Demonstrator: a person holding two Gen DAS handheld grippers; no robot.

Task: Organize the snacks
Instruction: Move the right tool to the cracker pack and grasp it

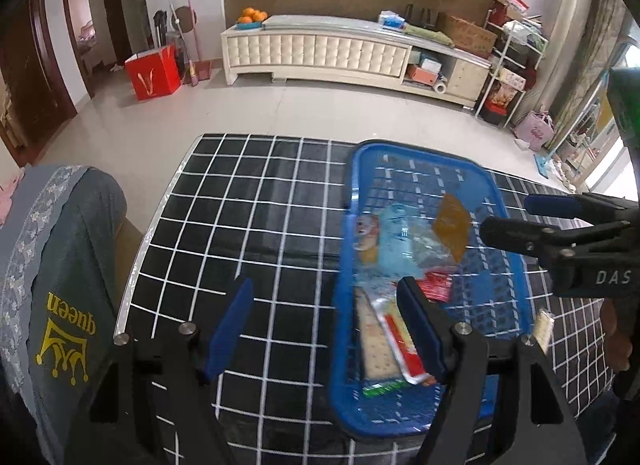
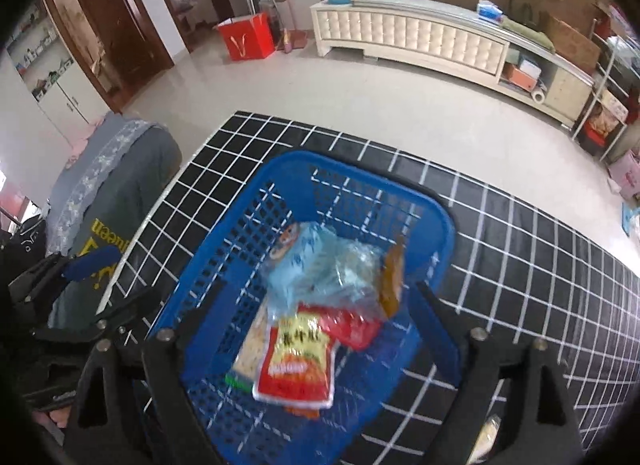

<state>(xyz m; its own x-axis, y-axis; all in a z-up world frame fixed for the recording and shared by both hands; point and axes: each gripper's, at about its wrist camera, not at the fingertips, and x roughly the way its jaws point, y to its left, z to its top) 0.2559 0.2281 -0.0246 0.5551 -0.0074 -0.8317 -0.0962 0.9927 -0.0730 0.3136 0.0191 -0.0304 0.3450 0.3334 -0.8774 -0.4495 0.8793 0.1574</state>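
A blue plastic basket (image 1: 506,201) (image 2: 224,249) sits on the black grid tablecloth and holds several snack packets: a pale blue bag (image 1: 390,233) (image 2: 304,261), a brown sachet (image 1: 452,227) (image 2: 392,277), a red packet (image 1: 438,285) (image 2: 356,327), a cracker pack (image 1: 374,345) and a red-and-yellow packet (image 2: 298,361). My left gripper (image 1: 328,325) is open and empty over the basket's left rim. My right gripper (image 2: 320,329) is open and empty above the basket; it also shows in the left wrist view (image 1: 516,221).
A chair draped with a grey "queen" cover (image 1: 68,285) (image 2: 116,193) stands at the table's left edge. One small snack packet (image 1: 544,327) lies on the cloth right of the basket. A white TV cabinet (image 1: 320,49) and a red bag (image 1: 154,73) are across the floor.
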